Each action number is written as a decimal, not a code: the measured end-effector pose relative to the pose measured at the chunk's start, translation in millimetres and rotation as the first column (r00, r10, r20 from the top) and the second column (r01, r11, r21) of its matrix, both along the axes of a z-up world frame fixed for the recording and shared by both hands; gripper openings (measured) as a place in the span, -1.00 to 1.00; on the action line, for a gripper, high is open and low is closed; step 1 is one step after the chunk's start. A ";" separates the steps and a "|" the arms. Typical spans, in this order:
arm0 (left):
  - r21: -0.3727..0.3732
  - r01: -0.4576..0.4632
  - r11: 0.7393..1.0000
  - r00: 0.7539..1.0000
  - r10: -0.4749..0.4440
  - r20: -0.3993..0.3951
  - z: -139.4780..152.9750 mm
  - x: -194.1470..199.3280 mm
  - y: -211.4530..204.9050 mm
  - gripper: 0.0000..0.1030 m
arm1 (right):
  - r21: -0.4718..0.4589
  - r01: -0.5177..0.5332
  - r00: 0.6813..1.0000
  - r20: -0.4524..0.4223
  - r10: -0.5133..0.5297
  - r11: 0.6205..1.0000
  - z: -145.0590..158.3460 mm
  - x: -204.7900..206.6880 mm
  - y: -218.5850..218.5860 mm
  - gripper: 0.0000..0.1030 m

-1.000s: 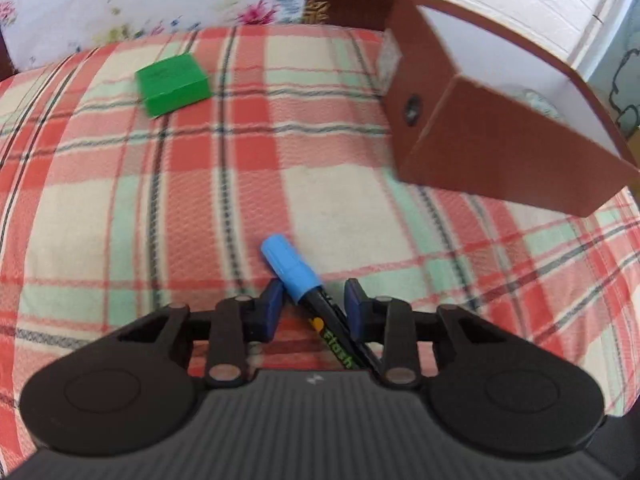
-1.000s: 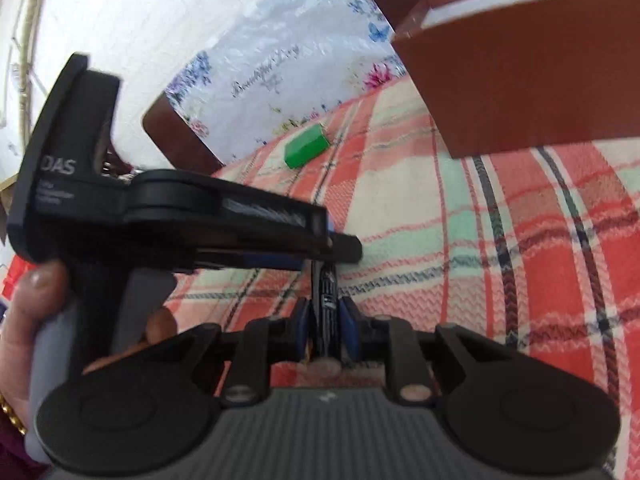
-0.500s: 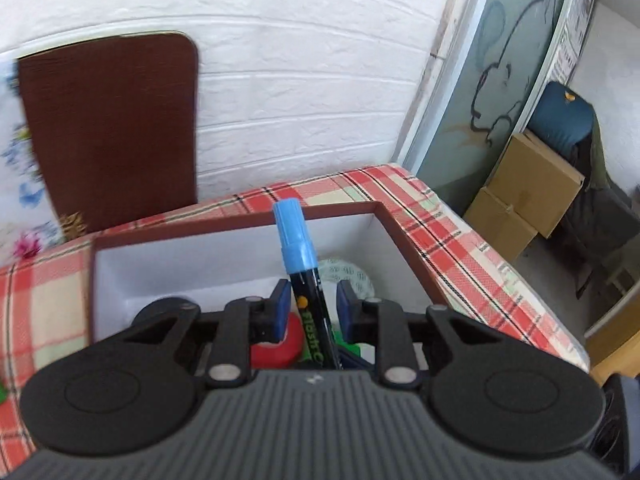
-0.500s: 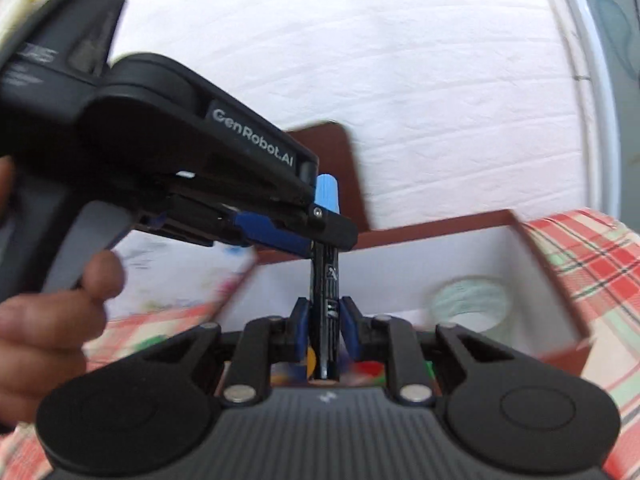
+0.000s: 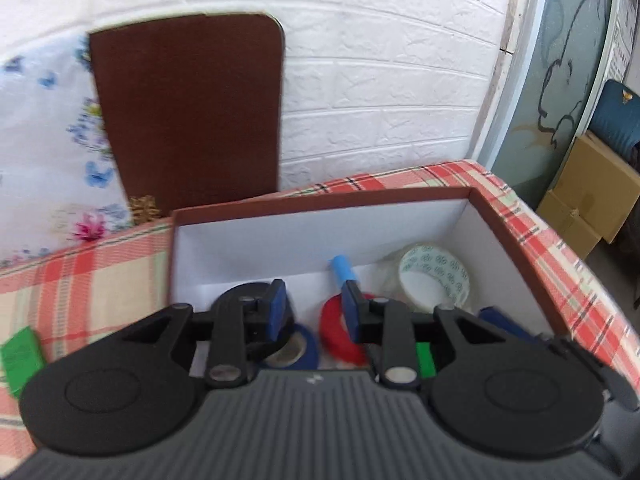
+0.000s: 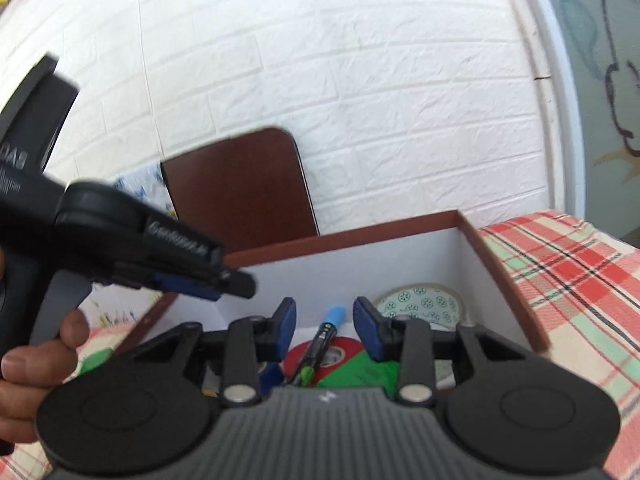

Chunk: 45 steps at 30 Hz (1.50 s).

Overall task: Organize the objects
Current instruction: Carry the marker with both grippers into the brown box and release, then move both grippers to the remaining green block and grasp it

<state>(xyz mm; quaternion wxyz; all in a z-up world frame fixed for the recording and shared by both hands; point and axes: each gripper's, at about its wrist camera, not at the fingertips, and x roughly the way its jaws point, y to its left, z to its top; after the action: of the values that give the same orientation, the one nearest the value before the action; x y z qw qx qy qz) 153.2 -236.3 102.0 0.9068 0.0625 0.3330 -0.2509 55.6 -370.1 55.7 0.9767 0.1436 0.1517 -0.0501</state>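
Note:
A brown box with white inner walls (image 5: 320,236) (image 6: 496,276) stands on the plaid cloth. A black marker with a light blue cap (image 5: 342,269) (image 6: 325,334) lies inside it, leaning on a red tape roll (image 5: 334,330) (image 6: 340,350). My left gripper (image 5: 314,312) is open and empty above the box. My right gripper (image 6: 325,330) is open over the marker, not gripping it. The left gripper also shows in the right wrist view (image 6: 236,282), to the left.
The box also holds a clear patterned tape roll (image 5: 434,280) (image 6: 420,306), a blue tape roll (image 5: 298,346), a black roll and a green item (image 6: 360,372). A green block (image 5: 18,356) lies on the cloth at left. A brown board (image 5: 188,112) leans on the wall.
Both grippers held the marker upright above the box; now both have opened and the marker has dropped into the box.

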 end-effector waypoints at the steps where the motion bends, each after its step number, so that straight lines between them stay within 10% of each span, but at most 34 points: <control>1: 0.020 -0.002 1.000 1.000 0.002 0.018 0.9 -10.2 6.0 -0.35 | 0.013 0.013 1.000 0.017 -0.013 1.000 1.1 -11.8 2.5 -0.32; 7: 0.051 -0.042 0.998 0.997 0.038 0.062 -9.8 -64.4 50.7 -0.23 | 0.009 -0.021 0.999 0.050 0.020 1.000 -2.8 -65.1 28.9 -0.19; 17: 0.131 -0.217 0.967 0.973 0.225 -0.052 -70.4 -79.0 133.9 -0.23 | 0.018 -0.172 0.954 -0.247 0.171 0.985 -41.1 -72.9 99.6 -0.18; 30: 0.155 -0.387 0.909 0.917 0.397 -0.035 -108.5 -74.2 233.0 0.15 | -0.053 -0.260 0.892 -0.395 0.218 0.964 -60.4 -53.5 161.2 -0.02; 36: 0.180 -0.561 0.808 0.828 0.553 0.092 -120.1 -51.7 303.4 0.42 | -0.137 -0.352 0.873 -0.406 0.272 0.926 -62.3 -27.5 203.3 0.07; 38: 0.115 -0.611 0.783 0.791 0.598 0.128 -131.2 -50.6 333.2 0.92 | -0.188 -0.397 0.870 -0.389 0.303 0.898 -65.7 -11.2 224.9 0.12; 41: -0.052 -0.621 0.782 0.781 0.623 0.052 -131.8 -53.8 361.6 0.91 | -0.252 -0.468 0.859 -0.355 0.369 0.847 -65.0 26.9 254.2 0.14; 45: -0.010 -0.599 0.801 0.798 0.597 0.086 -132.0 -53.4 347.2 0.91 | -0.269 -0.504 0.852 -0.313 0.420 0.821 -60.0 93.9 276.7 0.44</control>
<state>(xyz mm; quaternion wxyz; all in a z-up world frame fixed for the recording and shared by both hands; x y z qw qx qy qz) 99.7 110.9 -30.0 0.9523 -0.0272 0.2992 0.0536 149.4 -93.4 -4.3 0.9432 -0.0762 0.2879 0.1473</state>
